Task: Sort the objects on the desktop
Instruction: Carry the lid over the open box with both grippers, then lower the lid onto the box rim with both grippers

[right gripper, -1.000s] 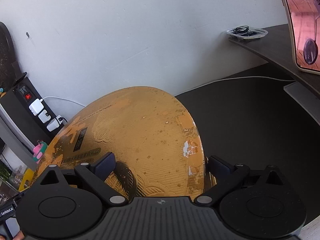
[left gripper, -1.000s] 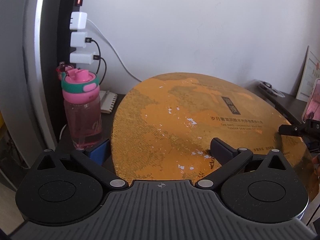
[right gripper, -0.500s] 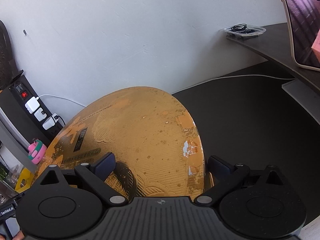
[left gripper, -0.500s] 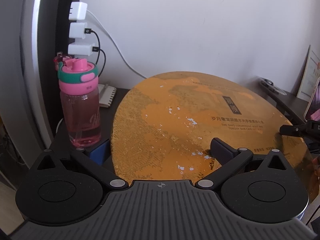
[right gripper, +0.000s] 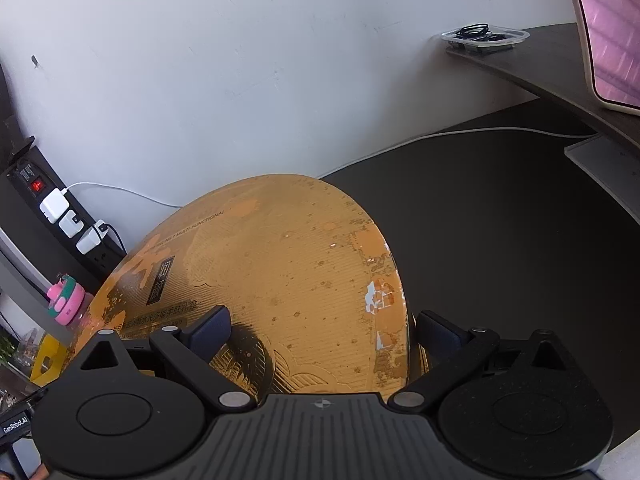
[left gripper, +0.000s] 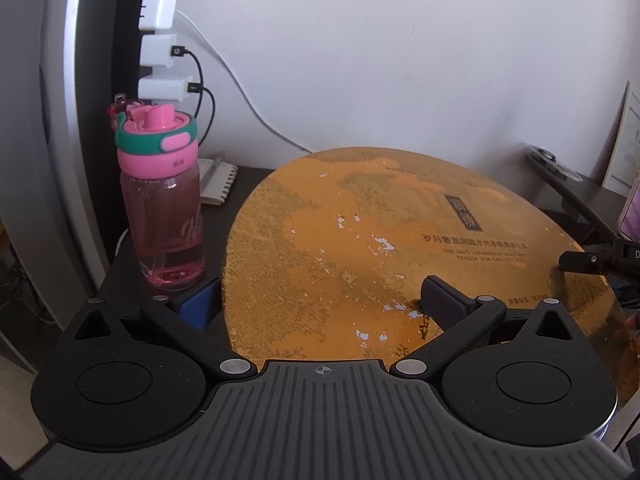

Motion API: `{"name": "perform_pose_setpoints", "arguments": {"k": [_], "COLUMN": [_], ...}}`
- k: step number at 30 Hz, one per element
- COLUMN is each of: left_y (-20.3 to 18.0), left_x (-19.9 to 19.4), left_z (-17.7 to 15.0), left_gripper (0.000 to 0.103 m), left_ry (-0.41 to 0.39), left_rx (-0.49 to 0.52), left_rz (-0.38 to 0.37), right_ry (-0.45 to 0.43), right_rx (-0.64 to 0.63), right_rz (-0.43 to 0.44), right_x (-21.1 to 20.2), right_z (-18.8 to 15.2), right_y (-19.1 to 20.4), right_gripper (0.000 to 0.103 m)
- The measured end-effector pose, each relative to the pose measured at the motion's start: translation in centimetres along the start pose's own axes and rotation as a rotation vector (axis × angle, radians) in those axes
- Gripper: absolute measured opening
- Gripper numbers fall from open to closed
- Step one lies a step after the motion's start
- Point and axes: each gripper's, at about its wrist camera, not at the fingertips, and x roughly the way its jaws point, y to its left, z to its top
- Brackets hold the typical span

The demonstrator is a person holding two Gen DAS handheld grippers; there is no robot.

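A large worn golden gift box (left gripper: 380,248) with black printed text fills the middle of both views (right gripper: 280,280). My left gripper (left gripper: 320,300) is shut on its left edge, one finger under the side and one on the lid. My right gripper (right gripper: 320,332) is shut on its right edge in the same way. Both hold it above the dark desk (right gripper: 500,240). A pink water bottle (left gripper: 164,204) with a green and pink cap stands just left of the box; it also shows in the right wrist view (right gripper: 66,300).
A black power strip (left gripper: 160,40) with white chargers stands upright behind the bottle. A spiral notebook (left gripper: 216,180) lies by the wall. A monitor (right gripper: 608,32) and a clear tray of cables (right gripper: 484,36) are on a raised shelf at the right. A white cable (right gripper: 480,132) runs across the desk.
Both grippers have carried the box leftward towards the pink bottle and power strip, which loom nearer in the left wrist view. The grips are unchanged.
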Motion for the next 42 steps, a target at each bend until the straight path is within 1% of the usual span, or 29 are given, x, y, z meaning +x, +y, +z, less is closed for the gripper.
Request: {"name": "perform_pose_setpoints", "arguments": {"k": [6, 15, 18, 20, 21, 23, 25, 29, 31, 33, 34, 35, 36, 38, 39, 40, 41, 42], "left_y": [0.1, 0.4, 0.7, 1.1, 1.1, 0.7, -0.3, -2.3, -3.0, -3.4, -3.5, -3.6, -3.6, -3.7, -3.6, -3.6, -3.5, -3.4], "left_x": [0.3, 0.4, 0.4, 0.0, -0.5, -2.0, -3.8, -7.2, -8.3, -9.4, -9.7, -10.0, -10.1, -9.8, -9.6, -9.3, -9.1, -8.9], "left_z": [0.0, -0.7, -0.8, -0.4, 0.0, 0.8, 1.3, 1.1, 0.4, -0.5, -1.0, -1.4, -1.7, -2.2, -2.3, -2.3, -2.4, -2.3], "left_gripper": [0.103, 0.103, 0.102, 0.1, 0.1, 0.1, 0.1, 0.101, 0.101, 0.099, 0.098, 0.097, 0.093, 0.089, 0.085, 0.084, 0.082, 0.08], "left_ry": [0.004, -0.012, -0.019, -0.021, -0.03, -0.048, -0.073, -0.109, -0.119, -0.119, -0.117, -0.115, -0.111, -0.097, -0.086, -0.075, -0.065, -0.06], "left_rx": [-0.002, 0.008, 0.006, -0.016, -0.018, 0.015, 0.067, 0.159, 0.187, 0.21, 0.22, 0.231, 0.241, 0.259, 0.262, 0.258, 0.253, 0.248], "left_rz": [0.0, -0.01, -0.025, -0.034, -0.033, -0.015, 0.032, 0.134, 0.165, 0.123, 0.093, 0.064, 0.053, 0.048, 0.05, 0.045, 0.039, 0.024], "right_ry": [0.007, -0.023, -0.034, -0.074, -0.102, -0.159, -0.198, -0.217, -0.223, -0.224, -0.224, -0.221, -0.214, -0.187, -0.169, -0.153, -0.143, -0.14], "right_rx": [0.003, 0.011, 0.019, 0.012, 0.001, -0.041, -0.085, -0.177, -0.224, -0.264, -0.283, -0.301, -0.316, -0.332, -0.334, -0.335, -0.34, -0.348], "right_rz": [-0.007, -0.007, 0.004, 0.022, 0.011, -0.005, 0.009, 0.037, 0.047, 0.04, 0.034, 0.017, 0.002, -0.013, -0.012, -0.01, -0.01, -0.014], "right_x": [0.3, 0.5, 0.2, -0.9, -1.7, -3.8, -6.2, -9.8, -11.1, -11.8, -12.2, -12.3, -12.3, -11.9, -11.7, -11.6, -11.5, -11.4], "right_z": [-0.1, -0.8, -0.8, -0.5, -0.2, 0.1, 0.0, -2.4, -4.2, -5.9, -6.8, -7.6, -8.2, -9.1, -9.4, -9.6, -9.8, -9.9], "right_y": [0.3, 0.2, 0.0, 0.1, 0.4, 1.2, 1.9, 4.2, 5.7, 6.2, 6.5, 6.7, 6.9, 7.1, 7.1, 7.2, 7.3, 7.5], "right_gripper": [0.101, 0.102, 0.102, 0.102, 0.102, 0.102, 0.102, 0.102, 0.102, 0.101, 0.099, 0.094, 0.09, 0.069, 0.066, 0.059, 0.054, 0.053]}}
